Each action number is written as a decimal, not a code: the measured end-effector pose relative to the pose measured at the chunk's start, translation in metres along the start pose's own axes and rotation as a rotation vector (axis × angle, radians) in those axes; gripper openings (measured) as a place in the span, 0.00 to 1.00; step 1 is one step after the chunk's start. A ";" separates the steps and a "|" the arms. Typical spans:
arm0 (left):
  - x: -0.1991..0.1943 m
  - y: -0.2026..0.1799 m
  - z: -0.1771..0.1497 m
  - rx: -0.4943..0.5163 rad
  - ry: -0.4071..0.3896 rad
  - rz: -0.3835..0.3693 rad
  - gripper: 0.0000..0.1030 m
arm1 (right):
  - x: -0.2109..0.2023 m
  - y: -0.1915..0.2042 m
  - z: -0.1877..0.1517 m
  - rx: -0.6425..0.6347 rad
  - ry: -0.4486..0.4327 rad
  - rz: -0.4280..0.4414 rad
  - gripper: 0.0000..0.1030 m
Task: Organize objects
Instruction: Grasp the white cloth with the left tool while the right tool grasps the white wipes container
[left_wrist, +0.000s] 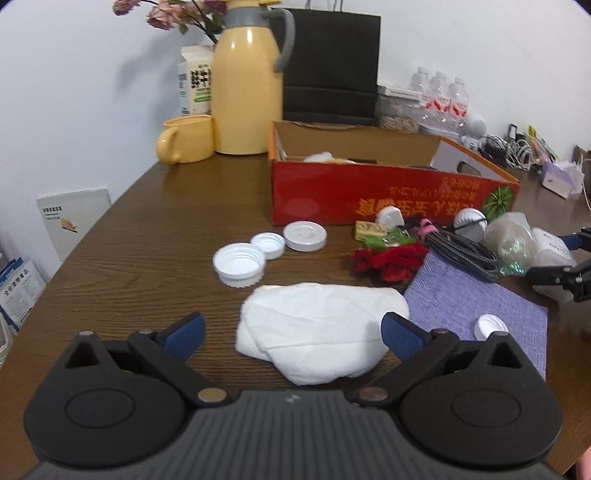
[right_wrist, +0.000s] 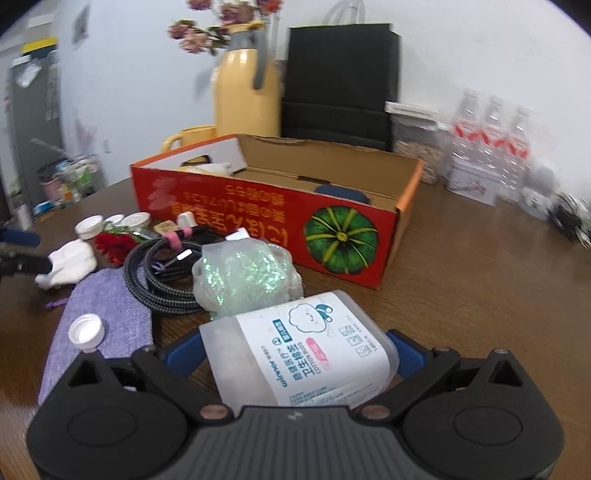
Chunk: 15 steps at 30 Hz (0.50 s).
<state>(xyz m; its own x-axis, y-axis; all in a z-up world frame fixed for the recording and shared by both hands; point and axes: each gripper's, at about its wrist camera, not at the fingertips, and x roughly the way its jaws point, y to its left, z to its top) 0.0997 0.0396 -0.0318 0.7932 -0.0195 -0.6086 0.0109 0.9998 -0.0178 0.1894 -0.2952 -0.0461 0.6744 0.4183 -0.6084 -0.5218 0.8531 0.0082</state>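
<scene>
A crumpled white tissue (left_wrist: 317, 332) lies on the wooden table (left_wrist: 147, 236) between the spread fingers of my left gripper (left_wrist: 291, 325), which is open around it. My right gripper (right_wrist: 295, 350) is shut on a translucent cotton swab box (right_wrist: 306, 350) with a white label, tilted between the blue pads. That box (left_wrist: 552, 254) and the right gripper (left_wrist: 569, 266) show at the right edge of the left wrist view. An open red cardboard box (left_wrist: 369, 199) (right_wrist: 258, 206) stands behind the clutter with a few items inside.
Three white caps (left_wrist: 239, 264) lie left of centre; a smaller cap (right_wrist: 86, 330) sits on a purple cloth (right_wrist: 107, 317). A coiled cable (right_wrist: 159, 273), a green glitter bag (right_wrist: 243, 280) and a red item (left_wrist: 391, 262) crowd the middle. A yellow thermos (left_wrist: 247, 92), mug (left_wrist: 186, 138), black bag (left_wrist: 332, 66) and water bottles (left_wrist: 443, 99) line the back.
</scene>
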 end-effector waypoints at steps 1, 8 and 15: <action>0.002 0.000 0.000 -0.001 0.006 -0.011 1.00 | -0.002 0.000 -0.001 0.022 0.005 -0.013 0.98; 0.016 0.003 0.004 -0.020 0.033 -0.078 1.00 | -0.014 0.014 -0.012 0.107 -0.011 -0.111 0.98; 0.025 -0.003 0.000 -0.012 0.033 -0.069 1.00 | -0.016 0.026 -0.015 0.140 -0.022 -0.180 0.98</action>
<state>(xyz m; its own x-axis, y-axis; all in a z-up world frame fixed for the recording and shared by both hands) 0.1192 0.0358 -0.0466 0.7703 -0.0885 -0.6316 0.0574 0.9959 -0.0695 0.1568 -0.2843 -0.0482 0.7622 0.2610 -0.5925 -0.3156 0.9488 0.0119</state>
